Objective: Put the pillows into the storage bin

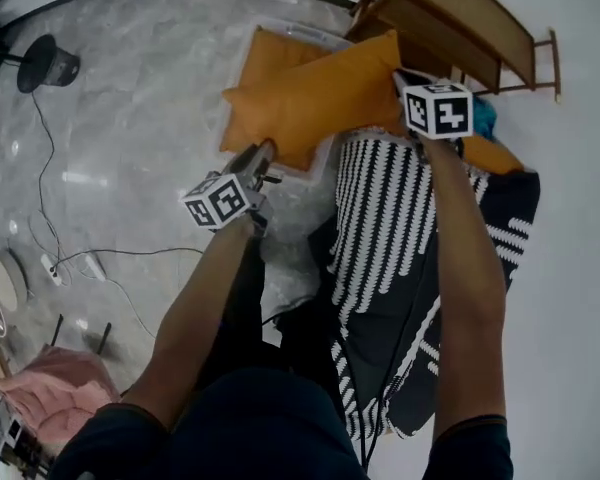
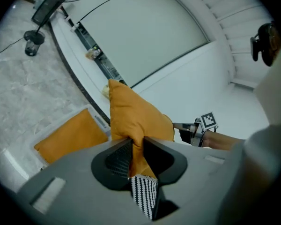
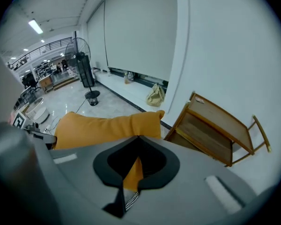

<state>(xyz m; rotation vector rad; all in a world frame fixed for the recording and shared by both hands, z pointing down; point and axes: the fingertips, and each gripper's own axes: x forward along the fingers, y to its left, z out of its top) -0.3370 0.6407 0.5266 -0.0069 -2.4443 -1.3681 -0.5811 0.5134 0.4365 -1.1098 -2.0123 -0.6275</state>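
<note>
Your left gripper (image 1: 264, 154) and right gripper (image 1: 403, 77) pinch opposite ends of the orange pillow (image 1: 325, 93) over the bin (image 1: 302, 32), wooden rack (image 1: 460, 18) close alongside

A big showroom hall: marble floor (image 1: 130, 98), pedestal fan (image 3: 83, 60), railed balcony (image 3: 43, 46).

The storage bin (image 1: 310, 34) is largely covered; only sections of its rim are seen. The lower pillow (image 1: 263, 63) is partly hidden under the held pillow (image 1: 325, 93). On the right gripper (image 1: 412, 76), the jaws are masked by the marker cube (image 1: 438, 110) in the head view. The wooden rack (image 1: 460, 18) is cut off by the top edge.
</note>
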